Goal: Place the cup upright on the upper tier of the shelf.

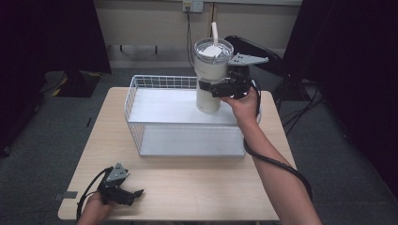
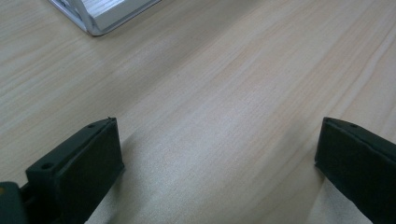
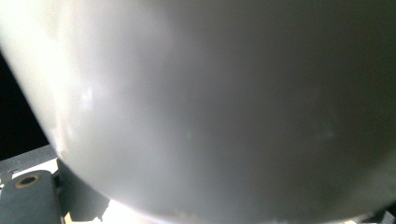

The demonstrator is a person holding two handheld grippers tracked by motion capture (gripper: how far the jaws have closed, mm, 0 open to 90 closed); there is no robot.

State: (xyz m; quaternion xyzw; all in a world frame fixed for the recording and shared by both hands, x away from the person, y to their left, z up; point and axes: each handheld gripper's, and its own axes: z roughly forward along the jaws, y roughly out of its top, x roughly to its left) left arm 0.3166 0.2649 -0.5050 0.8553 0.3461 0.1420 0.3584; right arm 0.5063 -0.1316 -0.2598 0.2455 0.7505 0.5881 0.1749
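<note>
A tall cream tumbler [image 1: 210, 75] with a clear lid and white straw stands upright at the back right of a white wire basket [image 1: 141, 84], over its flat metal floor. The right gripper [image 1: 213, 89] is clamped around the tumbler's middle, a hand behind it; whether the tumbler's base touches the floor is unclear. The basket sits on a pale wooden table [image 1: 187, 187]. Near the front left corner, the left gripper [image 1: 137, 193] rests low over bare wood, jaws spread wide apart and holding nothing

The tumbler [image 1: 210, 79] stands in the basket [image 1: 133, 91] at the table's [image 1: 197, 187] far side.
</note>
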